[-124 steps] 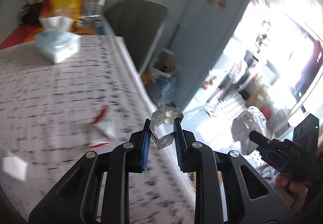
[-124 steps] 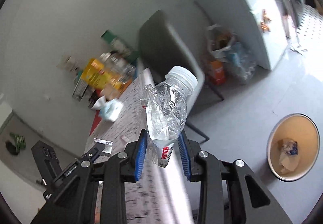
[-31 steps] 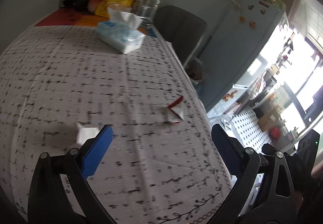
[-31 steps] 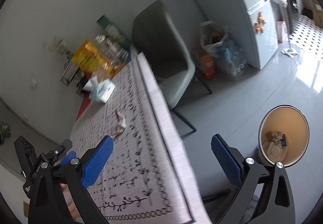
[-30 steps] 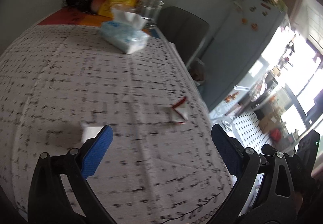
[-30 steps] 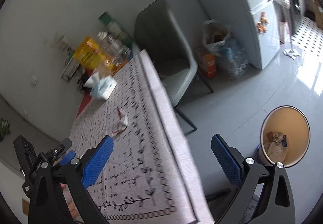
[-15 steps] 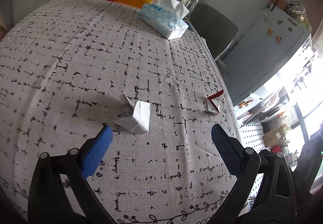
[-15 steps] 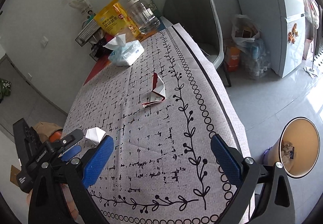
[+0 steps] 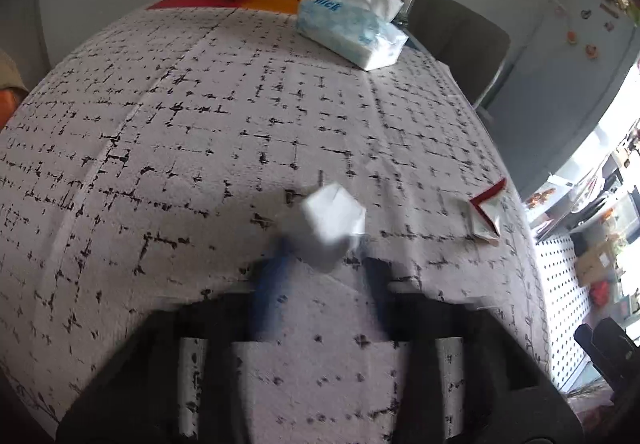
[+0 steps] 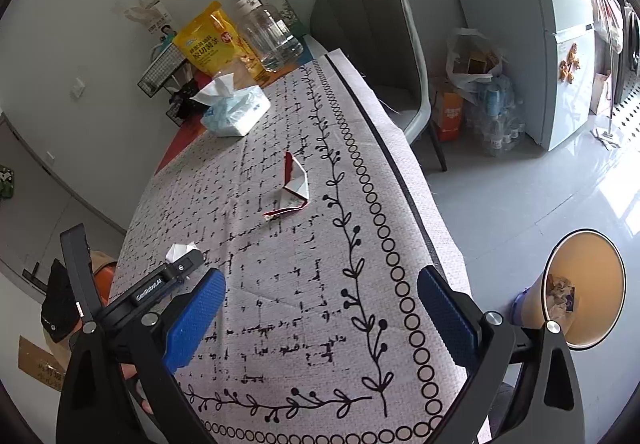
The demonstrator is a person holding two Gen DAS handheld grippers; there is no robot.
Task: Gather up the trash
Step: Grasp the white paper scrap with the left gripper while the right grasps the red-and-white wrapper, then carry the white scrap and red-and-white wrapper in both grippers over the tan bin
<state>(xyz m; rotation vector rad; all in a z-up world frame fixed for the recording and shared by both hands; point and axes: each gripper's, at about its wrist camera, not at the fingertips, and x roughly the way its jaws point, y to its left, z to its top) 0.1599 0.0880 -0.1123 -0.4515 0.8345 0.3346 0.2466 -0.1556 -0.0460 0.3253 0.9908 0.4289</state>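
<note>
A small folded white paper lies on the patterned tablecloth. My left gripper is down at it with its jaws closing; the blurred blue fingers sit at the paper's two sides. In the right wrist view the same left gripper has the white paper at its tip. A torn red-and-white wrapper lies farther right near the table edge. My right gripper hangs open and empty above the near part of the table. An orange bin with scraps stands on the floor at the right.
A blue tissue pack, a yellow snack bag and a clear jar stand at the table's far end. A grey chair is beside the table, with bags and bottles and a fridge behind it.
My left gripper has come down onto the white paper and its jaws have swung in from wide open to the paper's sides. The right gripper has stayed open.
</note>
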